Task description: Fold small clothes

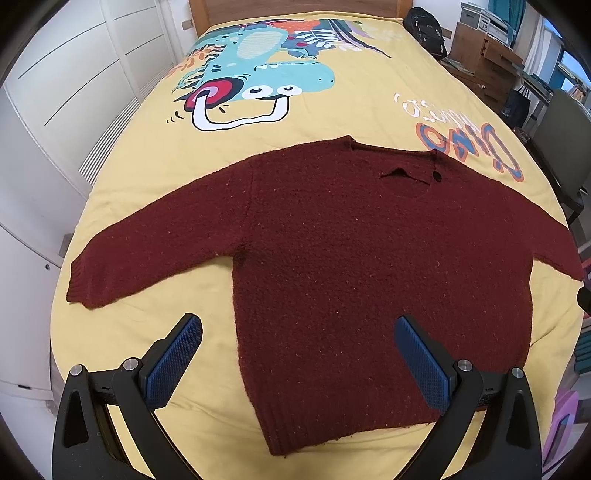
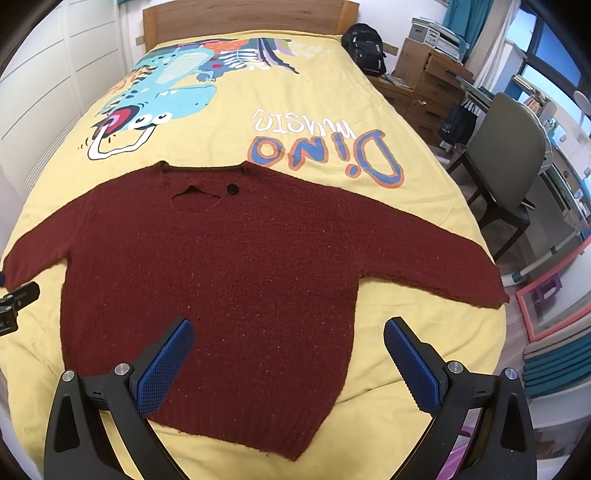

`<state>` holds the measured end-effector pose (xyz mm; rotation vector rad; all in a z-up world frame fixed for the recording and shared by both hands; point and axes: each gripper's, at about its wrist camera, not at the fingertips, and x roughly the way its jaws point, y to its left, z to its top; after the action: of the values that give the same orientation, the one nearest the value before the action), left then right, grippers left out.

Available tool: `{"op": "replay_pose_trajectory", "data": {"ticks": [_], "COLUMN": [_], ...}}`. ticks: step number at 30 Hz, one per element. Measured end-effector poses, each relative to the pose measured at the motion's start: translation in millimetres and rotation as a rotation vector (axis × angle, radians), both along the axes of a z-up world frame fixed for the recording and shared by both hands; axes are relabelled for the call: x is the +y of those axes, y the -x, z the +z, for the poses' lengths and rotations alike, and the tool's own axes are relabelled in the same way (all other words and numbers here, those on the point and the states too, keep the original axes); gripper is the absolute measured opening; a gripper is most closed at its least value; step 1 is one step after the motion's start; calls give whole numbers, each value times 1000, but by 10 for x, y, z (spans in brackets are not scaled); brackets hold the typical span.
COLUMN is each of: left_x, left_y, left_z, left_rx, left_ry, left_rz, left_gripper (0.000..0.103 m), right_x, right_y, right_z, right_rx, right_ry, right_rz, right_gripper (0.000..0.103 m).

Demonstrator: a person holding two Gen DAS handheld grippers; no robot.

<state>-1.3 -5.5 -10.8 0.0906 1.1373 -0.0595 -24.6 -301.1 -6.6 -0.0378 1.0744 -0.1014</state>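
Left wrist view
Sweater: a dark red knitted sweater (image 1: 332, 251) lies flat on the yellow dinosaur bedspread (image 1: 362, 96), sleeves spread to both sides, hem nearest the camera.
Left gripper: the left gripper (image 1: 298, 354) hangs over the hem with jaws spread wide, holding nothing.
Room: a black backpack (image 1: 424, 31) sits at the far right corner of the bed.

Right wrist view
Sweater: flat, neckline toward the wooden headboard (image 2: 251, 14).
Right gripper: the right gripper (image 2: 288, 354) is wide apart and empty above the hem.
Room: a grey chair (image 2: 506, 155) stands right of the bed.
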Motion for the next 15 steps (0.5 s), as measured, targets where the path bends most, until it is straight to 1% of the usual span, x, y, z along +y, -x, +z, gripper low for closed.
{"op": "replay_pose_trajectory", "data": {"ticks": [15], "left_x": [-6], "left_y": [8], "left_z": [-7], "left_rx": [1], "left_ry": [-2], "left_rz": [-4], "left_gripper": [102], "right_x": [8], "right_y": [-11], "right_z": [-1], "right_rx": [2], "right_ry": [2], "right_rz": [-1], "right_gripper": [102]}}
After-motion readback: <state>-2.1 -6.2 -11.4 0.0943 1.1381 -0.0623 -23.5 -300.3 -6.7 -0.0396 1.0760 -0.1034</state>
